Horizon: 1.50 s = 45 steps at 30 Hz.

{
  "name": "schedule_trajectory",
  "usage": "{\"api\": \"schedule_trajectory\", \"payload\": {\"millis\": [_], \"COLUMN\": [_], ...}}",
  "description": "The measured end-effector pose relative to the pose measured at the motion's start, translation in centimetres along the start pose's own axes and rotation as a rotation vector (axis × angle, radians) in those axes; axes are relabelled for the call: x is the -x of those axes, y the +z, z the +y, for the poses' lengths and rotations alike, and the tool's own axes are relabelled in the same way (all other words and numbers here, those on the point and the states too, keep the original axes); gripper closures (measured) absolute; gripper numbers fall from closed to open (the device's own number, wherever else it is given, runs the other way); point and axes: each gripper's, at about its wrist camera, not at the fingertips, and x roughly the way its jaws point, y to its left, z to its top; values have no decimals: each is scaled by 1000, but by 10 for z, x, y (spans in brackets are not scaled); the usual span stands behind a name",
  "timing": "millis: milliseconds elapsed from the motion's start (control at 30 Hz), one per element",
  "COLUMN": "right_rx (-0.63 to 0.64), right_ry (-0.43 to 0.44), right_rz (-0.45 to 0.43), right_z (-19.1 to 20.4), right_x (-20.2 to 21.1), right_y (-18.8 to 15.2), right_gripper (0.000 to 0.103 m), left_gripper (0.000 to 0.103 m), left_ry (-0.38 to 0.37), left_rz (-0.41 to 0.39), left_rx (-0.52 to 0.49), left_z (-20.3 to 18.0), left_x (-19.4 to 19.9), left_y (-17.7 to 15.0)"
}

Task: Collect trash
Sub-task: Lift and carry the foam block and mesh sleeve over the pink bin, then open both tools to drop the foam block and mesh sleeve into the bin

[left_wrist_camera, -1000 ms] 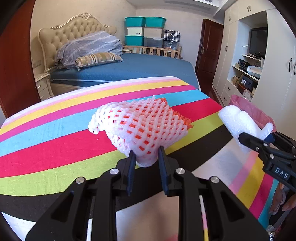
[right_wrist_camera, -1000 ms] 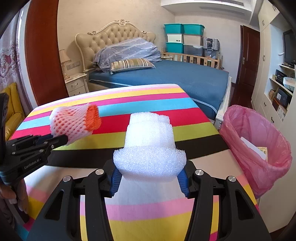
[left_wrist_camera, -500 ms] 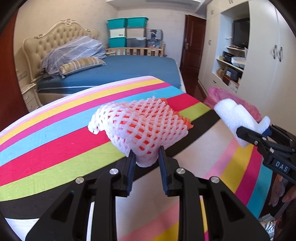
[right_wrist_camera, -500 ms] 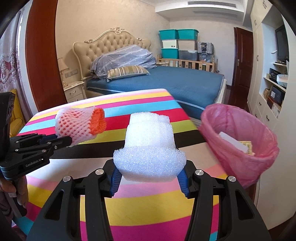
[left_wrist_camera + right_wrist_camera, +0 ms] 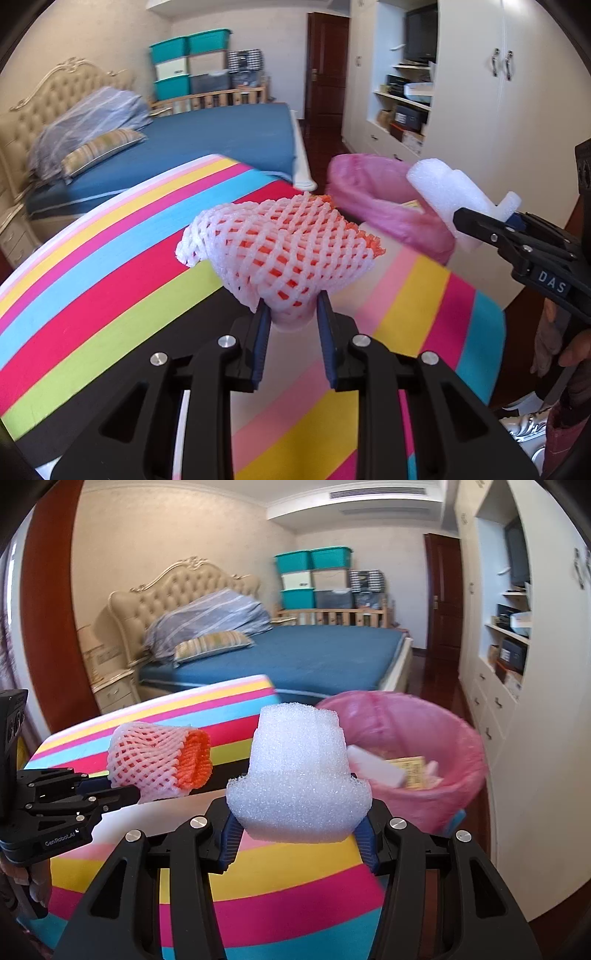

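Your left gripper (image 5: 291, 317) pinches the net sleeve (image 5: 280, 247) over the table (image 5: 92, 288); your right gripper (image 5: 297, 836) clamps the foam (image 5: 299, 771) beside the bin (image 5: 461, 775) | neither dropped yet; bin holds some scraps | bin's base hidden; contents blurred

A bedroom with pale beige walls (image 5: 177, 535). A bed (image 5: 314, 653) with a blue cover, a tufted cream headboard (image 5: 184, 583) and striped pillows stands against the far wall. Teal storage boxes (image 5: 312, 561) are stacked behind it beside a dark wooden door (image 5: 327, 62). White cupboards (image 5: 517, 92) with open shelves line the right side, and an air vent (image 5: 376, 493) sits near the ceiling.
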Motion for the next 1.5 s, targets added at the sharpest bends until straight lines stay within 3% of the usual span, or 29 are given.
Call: {"api": "schedule_trajectory", "payload": {"millis": [467, 900, 967, 1033, 1067, 1100, 1200, 1400, 1500], "right_rx": [-74, -96, -99, -79, -62, -55, -54, -62, -52], "right_ry": [-155, -190, -166, -121, -116, -119, -142, -166, -152], "right_rz": [-42, -5, -9, -19, -23, -22, -30, -88, -125], "right_z": [-86, -129, -133, -134, -134, -135, -138, -130, -114], "right_x": [-14, -68, -75, -83, -86, -86, -74, -17, 20], "right_y": [19, 33, 36, 36, 35, 35, 30, 17, 9], "right_gripper": [53, 53, 52, 41, 30, 28, 28, 26, 22], "left_gripper": [77, 76, 70, 45, 40, 35, 29, 5, 5], "left_ry": [-94, -174, -216, -226, -218, -203, -169, -4, 56], "left_rz": [-12, 14, 19, 21, 13, 0, -29, -166, -242], "left_rx": [-33, 41, 64, 83, 95, 104, 92, 15, -2], "left_z": [-75, -100, -103, -103, -102, -100, -93, -70, -64], "left_x": [-69, -131, -139, -144, -144, -143, -133, -79, -43], "left_y": [90, 152, 159, 162, 163, 163, 158, 125, 106]}}
